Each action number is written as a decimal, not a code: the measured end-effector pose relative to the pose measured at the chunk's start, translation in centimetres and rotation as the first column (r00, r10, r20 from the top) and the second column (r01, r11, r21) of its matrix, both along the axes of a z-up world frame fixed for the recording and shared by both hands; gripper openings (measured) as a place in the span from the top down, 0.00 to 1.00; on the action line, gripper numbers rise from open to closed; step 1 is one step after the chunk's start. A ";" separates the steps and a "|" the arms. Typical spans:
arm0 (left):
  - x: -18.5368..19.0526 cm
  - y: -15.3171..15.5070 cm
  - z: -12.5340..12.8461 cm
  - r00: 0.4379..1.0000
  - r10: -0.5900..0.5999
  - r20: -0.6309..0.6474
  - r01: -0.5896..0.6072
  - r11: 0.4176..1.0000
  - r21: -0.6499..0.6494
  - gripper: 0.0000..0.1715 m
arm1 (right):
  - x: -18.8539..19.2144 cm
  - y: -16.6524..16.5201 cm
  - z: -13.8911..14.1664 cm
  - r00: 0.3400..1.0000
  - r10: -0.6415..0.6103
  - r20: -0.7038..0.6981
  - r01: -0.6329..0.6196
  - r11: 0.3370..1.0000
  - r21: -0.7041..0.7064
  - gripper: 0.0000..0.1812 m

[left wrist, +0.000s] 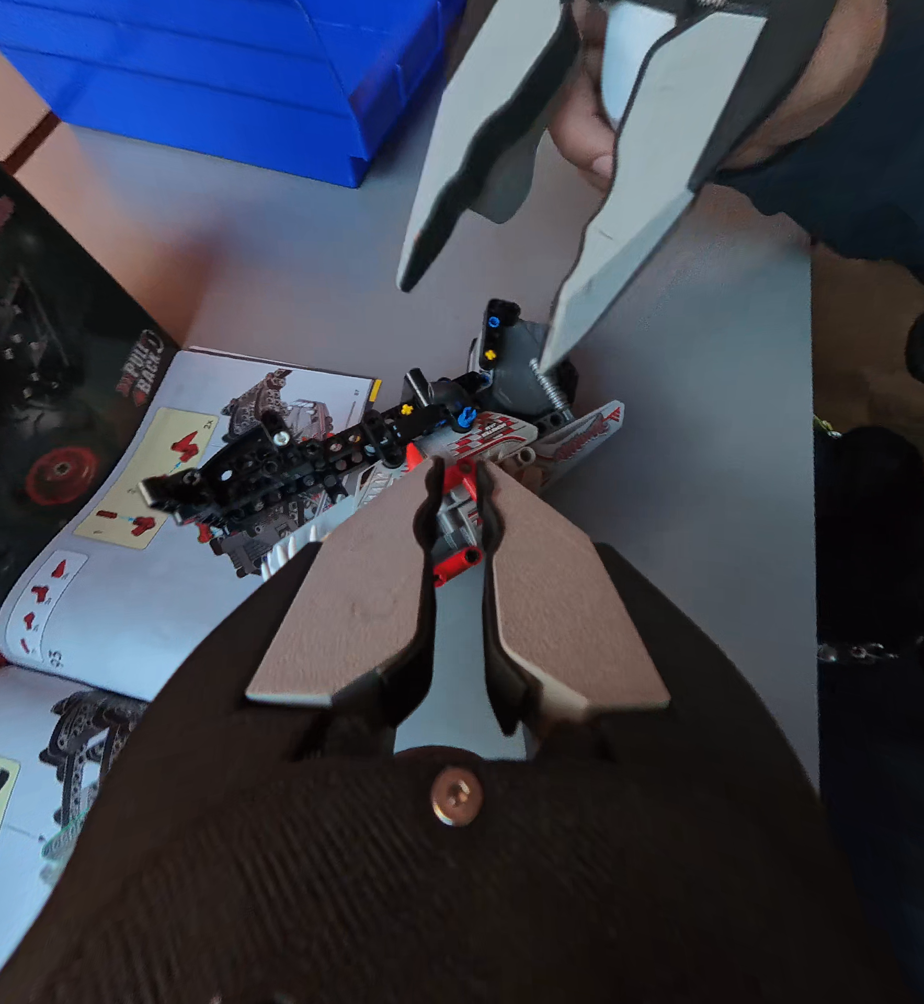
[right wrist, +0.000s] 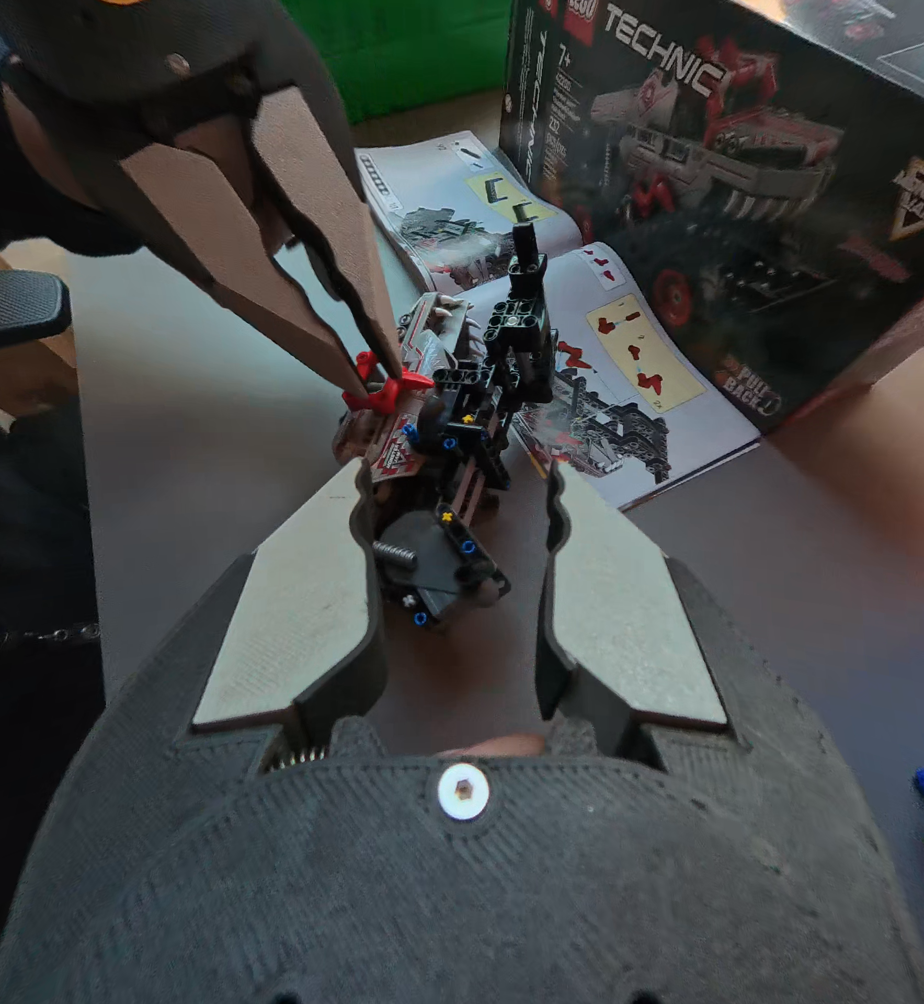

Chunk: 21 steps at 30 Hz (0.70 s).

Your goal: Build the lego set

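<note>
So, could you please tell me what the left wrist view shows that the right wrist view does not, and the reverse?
Only the left wrist view shows the large blue bin at the table's far end.

Only the right wrist view shows the green surface behind the set's box, and a chair armrest.

Both show the partly built truck model, the open instruction booklet, the set's box, the left hand-held gripper pinching a red piece, and the open right hand-held gripper.
</note>
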<state>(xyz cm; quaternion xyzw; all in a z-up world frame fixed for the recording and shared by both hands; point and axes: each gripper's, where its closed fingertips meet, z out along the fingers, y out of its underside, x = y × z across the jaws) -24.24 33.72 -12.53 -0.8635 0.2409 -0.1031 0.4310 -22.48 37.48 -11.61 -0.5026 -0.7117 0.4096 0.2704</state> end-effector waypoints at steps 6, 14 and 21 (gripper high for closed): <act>-0.2 -1.4 1.5 0.989 0.097 0.113 -0.106 0.991 0.079 0.90 | -0.4 0.2 -1.4 0.997 -0.005 0.074 0.006 1.000 -0.010 0.70; -0.4 -2.0 1.4 0.957 -0.114 -0.268 0.164 0.971 0.173 0.91 | 0.0 -4.2 1.5 0.996 -0.037 -0.078 0.038 0.999 0.001 0.81; 0.1 0.0 -0.2 0.799 -0.373 -0.472 0.420 0.907 -0.006 0.90 | 0.8 -2.1 1.0 0.995 -0.081 -0.063 0.088 0.989 0.121 0.77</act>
